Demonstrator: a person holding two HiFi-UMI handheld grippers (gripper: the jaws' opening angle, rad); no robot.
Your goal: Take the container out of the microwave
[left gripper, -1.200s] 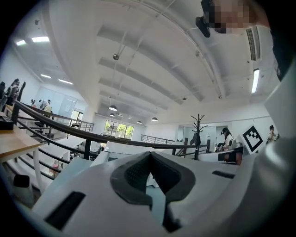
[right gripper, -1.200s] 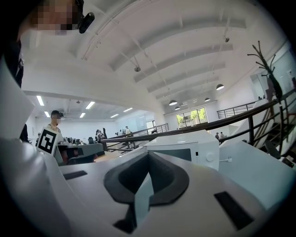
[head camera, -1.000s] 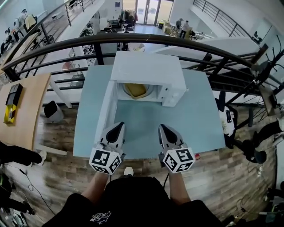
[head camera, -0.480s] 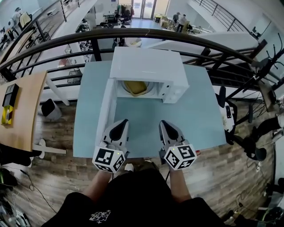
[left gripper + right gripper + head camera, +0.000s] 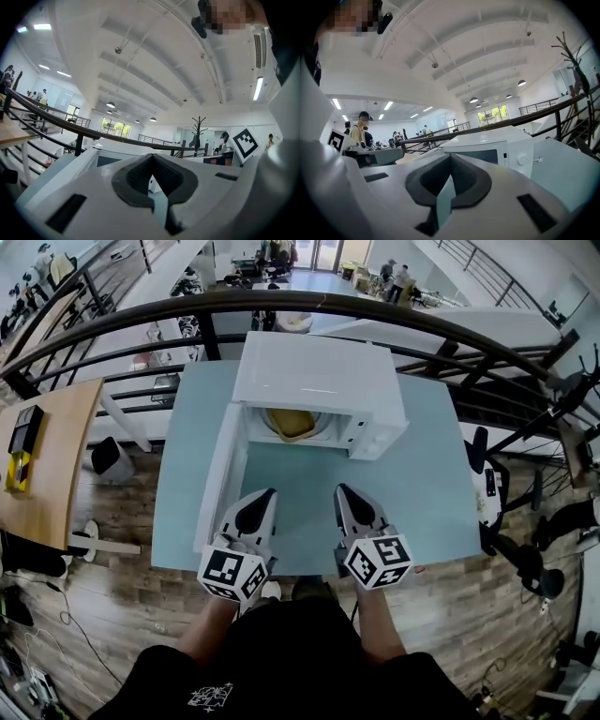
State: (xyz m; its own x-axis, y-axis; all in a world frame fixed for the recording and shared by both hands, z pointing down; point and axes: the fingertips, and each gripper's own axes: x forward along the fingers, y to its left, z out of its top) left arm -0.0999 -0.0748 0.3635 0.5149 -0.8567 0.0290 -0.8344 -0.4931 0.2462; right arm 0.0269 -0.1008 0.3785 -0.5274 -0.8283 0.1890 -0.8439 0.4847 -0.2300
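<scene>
Head view, looking steeply down: a yellowish, rounded container (image 5: 289, 427) sits inside the open cavity of a white box-shaped microwave (image 5: 314, 379), on its round turntable. The microwave's white door (image 5: 221, 474) hangs open, swung out toward the left edge of the picture. The microwave stands at the far side of a pale blue-green rectangular table (image 5: 427, 493). Nearer the person, the left gripper (image 5: 262, 502) and right gripper (image 5: 346, 502) hover side by side over the table's near half, both pointing at the microwave and well short of the container. The two gripper views show each pair of jaws clenched together at the tips, with nothing between them. A dark curved metal railing (image 5: 394, 309) runs behind the table.
</scene>
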